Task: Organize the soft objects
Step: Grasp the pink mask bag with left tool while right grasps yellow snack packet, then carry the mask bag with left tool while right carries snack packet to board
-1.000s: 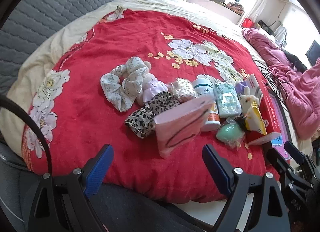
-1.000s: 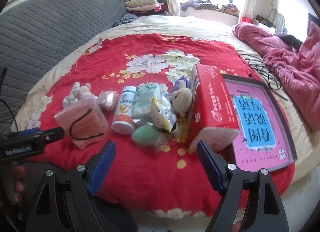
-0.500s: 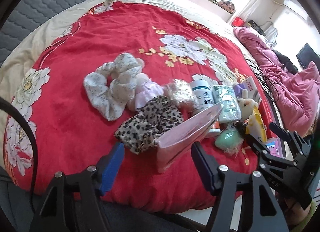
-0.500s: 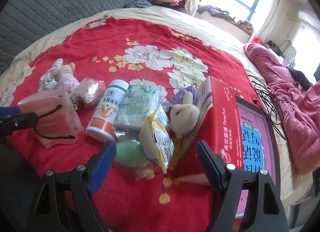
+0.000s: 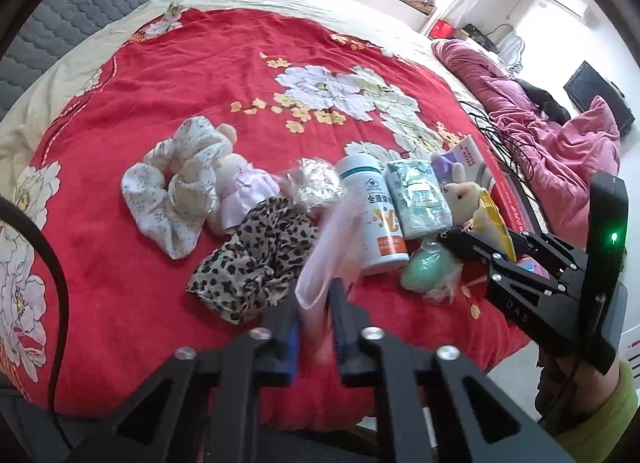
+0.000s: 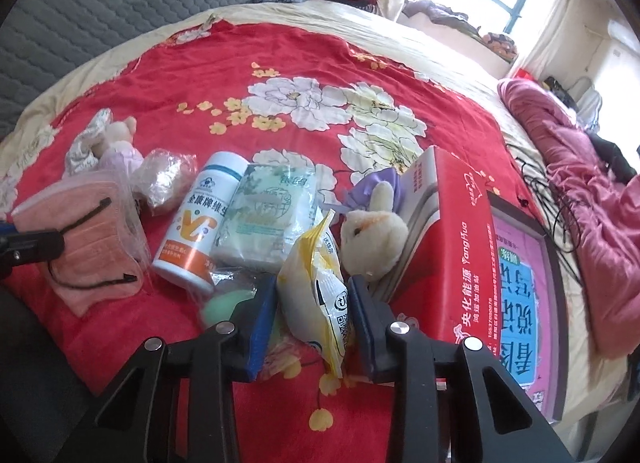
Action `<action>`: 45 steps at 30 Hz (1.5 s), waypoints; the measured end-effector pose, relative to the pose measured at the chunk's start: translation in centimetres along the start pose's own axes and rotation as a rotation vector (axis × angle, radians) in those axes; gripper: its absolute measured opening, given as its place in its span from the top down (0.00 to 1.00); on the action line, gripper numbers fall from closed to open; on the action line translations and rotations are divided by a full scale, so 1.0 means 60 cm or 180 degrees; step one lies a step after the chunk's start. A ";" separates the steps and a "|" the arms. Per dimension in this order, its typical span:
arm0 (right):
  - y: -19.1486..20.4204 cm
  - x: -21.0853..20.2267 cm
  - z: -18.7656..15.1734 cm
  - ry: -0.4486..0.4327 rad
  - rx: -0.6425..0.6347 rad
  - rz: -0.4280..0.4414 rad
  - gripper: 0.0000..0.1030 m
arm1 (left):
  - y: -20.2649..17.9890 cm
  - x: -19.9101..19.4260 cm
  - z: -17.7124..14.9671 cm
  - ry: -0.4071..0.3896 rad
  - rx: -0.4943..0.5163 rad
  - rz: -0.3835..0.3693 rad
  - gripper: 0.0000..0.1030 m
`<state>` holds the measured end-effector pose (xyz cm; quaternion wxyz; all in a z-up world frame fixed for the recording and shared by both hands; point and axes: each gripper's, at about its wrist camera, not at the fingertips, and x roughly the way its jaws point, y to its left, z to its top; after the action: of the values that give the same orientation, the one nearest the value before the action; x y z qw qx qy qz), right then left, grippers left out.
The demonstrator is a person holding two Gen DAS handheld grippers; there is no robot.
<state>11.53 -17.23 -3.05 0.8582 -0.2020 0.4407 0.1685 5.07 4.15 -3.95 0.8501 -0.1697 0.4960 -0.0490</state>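
Pink mask pack point(image 5: 332, 255): a clear bag of pink face masks with black ear loops is pinched at its near edge between the blue pads of the left gripper point(image 5: 314, 333); it is seen edge-on and blurred in the left wrist view, and flat-on at the left of the right wrist view point(image 6: 86, 231).
Yellow pouch point(image 6: 316, 295): a yellow and white packet is framed by the two blue pads of the right gripper point(image 6: 310, 319), which are drawn in close on either side; whether both pads press it cannot be told.
Left fingers: pressed together on the mask pack.
Right fingers: narrowed around the pouch, with a sliver of gap visible on the left side.
Green sponge point(image 6: 226, 303): wrapped in clear film, lying just left of the right gripper and partly hidden by its left pad.
White bottle point(image 6: 200, 219): lying on its side between the mask pack and the tissue pack point(image 6: 272, 211).
Plush rabbit point(image 6: 372, 231): leaned against the red box point(image 6: 452, 239).
Leopard scrunchie point(image 5: 252, 259): lying just left of the mask pack.
Floral scrunchie point(image 5: 176, 187): lying further left, touching a small pink-dressed doll point(image 5: 240, 187).
Bed cover point(image 5: 224, 75): red with white flowers, carrying all items.
Pink book point(image 6: 520, 287): lying flat beside the red box.
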 end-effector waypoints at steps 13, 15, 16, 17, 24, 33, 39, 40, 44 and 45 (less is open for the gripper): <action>-0.056 -0.059 -0.003 -0.0208 0.0550 0.0330 0.68 | -0.046 -0.054 0.016 -0.0229 0.0200 -0.0092 0.94; -0.062 -0.072 -0.001 -0.0251 0.0590 0.0359 0.68 | -0.060 -0.063 0.018 -0.0250 0.0262 -0.0096 0.94; -0.066 -0.081 0.000 -0.0280 0.0610 0.0364 0.68 | -0.068 -0.067 0.019 -0.0263 0.0286 -0.0103 0.94; -0.068 -0.089 0.000 -0.0308 0.0621 0.0368 0.68 | -0.078 -0.072 0.019 -0.0275 0.0320 -0.0118 0.94; -0.104 -0.161 -0.012 -0.0553 0.0733 0.0278 0.68 | -0.152 -0.097 0.014 -0.0376 0.0576 -0.0191 0.94; -0.214 -0.228 -0.068 -0.0733 0.1153 0.0101 0.68 | -0.288 -0.099 0.003 -0.0415 0.0979 -0.0350 0.94; -0.306 -0.229 -0.126 -0.0657 0.1476 -0.0077 0.68 | -0.382 -0.070 -0.003 -0.0347 0.1225 -0.0451 0.94; -0.320 -0.226 -0.137 -0.0648 0.1530 -0.0118 0.68 | -0.401 -0.064 -0.005 -0.0341 0.1286 -0.0462 0.94; -0.369 -0.207 -0.178 -0.0587 0.1728 -0.0227 0.68 | -0.456 -0.041 -0.005 -0.0304 0.1443 -0.0566 0.94; -0.380 -0.203 -0.188 -0.0571 0.1775 -0.0249 0.68 | -0.468 -0.033 -0.004 -0.0287 0.1472 -0.0585 0.94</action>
<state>7.67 -43.78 5.54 0.9220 0.0405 0.3843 0.0249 6.25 -21.73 7.04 0.8796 -0.0172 0.4157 -0.2306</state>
